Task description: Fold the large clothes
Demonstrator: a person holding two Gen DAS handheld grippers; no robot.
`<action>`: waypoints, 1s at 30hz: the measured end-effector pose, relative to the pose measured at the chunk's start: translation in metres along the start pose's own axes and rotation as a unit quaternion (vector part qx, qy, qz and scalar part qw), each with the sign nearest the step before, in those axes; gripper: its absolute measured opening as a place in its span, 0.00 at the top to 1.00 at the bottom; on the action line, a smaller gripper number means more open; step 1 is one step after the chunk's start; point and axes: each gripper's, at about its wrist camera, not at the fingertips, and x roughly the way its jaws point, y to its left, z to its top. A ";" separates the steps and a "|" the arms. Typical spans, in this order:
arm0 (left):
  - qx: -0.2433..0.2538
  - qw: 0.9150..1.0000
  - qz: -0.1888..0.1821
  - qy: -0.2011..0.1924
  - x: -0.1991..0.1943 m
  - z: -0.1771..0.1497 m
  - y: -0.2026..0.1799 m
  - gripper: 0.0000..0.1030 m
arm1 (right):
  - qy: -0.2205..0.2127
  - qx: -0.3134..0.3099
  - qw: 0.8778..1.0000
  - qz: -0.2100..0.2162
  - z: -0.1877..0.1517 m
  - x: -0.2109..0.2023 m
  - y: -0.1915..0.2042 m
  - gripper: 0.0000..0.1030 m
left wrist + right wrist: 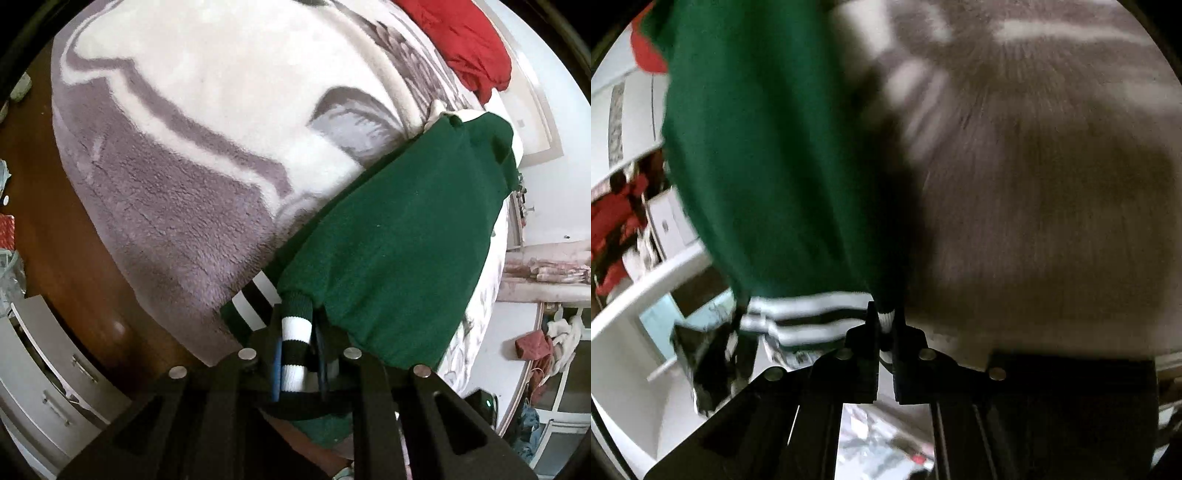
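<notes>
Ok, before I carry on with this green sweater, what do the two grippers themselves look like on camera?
Both are matte black, angular linkage bodies with round silver pins at the joints. The left gripper shows blue strips along the inner faces of its fingers and a black strap across its base. The right gripper has plain black, blocky fingers; no blue shows there. No cables, sleeves or printed markings are visible in either view.

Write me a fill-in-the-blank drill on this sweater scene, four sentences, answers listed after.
1. The sweater held by both grippers is dark ____.
2. The left gripper is shut on a cuff striped black and ____.
3. The sweater hangs over a fluffy blanket patterned in white and ____.
4. At the far end of the bed lies a bundle of ____ cloth.
The right gripper is shut on the sweater's striped hem.

Missing words: green; white; grey; red
</notes>
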 end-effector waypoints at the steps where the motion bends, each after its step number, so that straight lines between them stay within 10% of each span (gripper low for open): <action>1: 0.004 1.000 0.001 -0.004 -0.004 -0.001 -0.001 0.89 | 0.002 -0.004 1.000 0.005 -0.009 -0.007 0.005 0.96; 11: -0.034 0.998 0.021 0.039 0.028 0.018 0.030 0.86 | 0.056 -0.015 0.997 -0.057 0.028 0.031 -0.009 0.92; 14: 0.024 0.997 0.062 0.050 0.009 0.015 -0.003 0.83 | 0.075 -0.021 0.996 -0.050 0.037 0.009 0.003 0.83; 17: 0.103 0.988 0.111 0.040 -0.016 0.008 -0.043 0.68 | 0.021 -0.089 0.992 -0.085 0.045 -0.044 0.031 0.56; 20: 0.169 0.979 0.118 0.009 -0.030 0.011 -0.077 0.20 | -0.032 -0.123 0.986 -0.106 0.063 -0.091 0.057 0.54; 30: 0.276 0.958 0.040 -0.061 0.045 0.136 -0.194 0.18 | -0.190 -0.187 0.960 -0.087 0.247 -0.190 0.238 0.54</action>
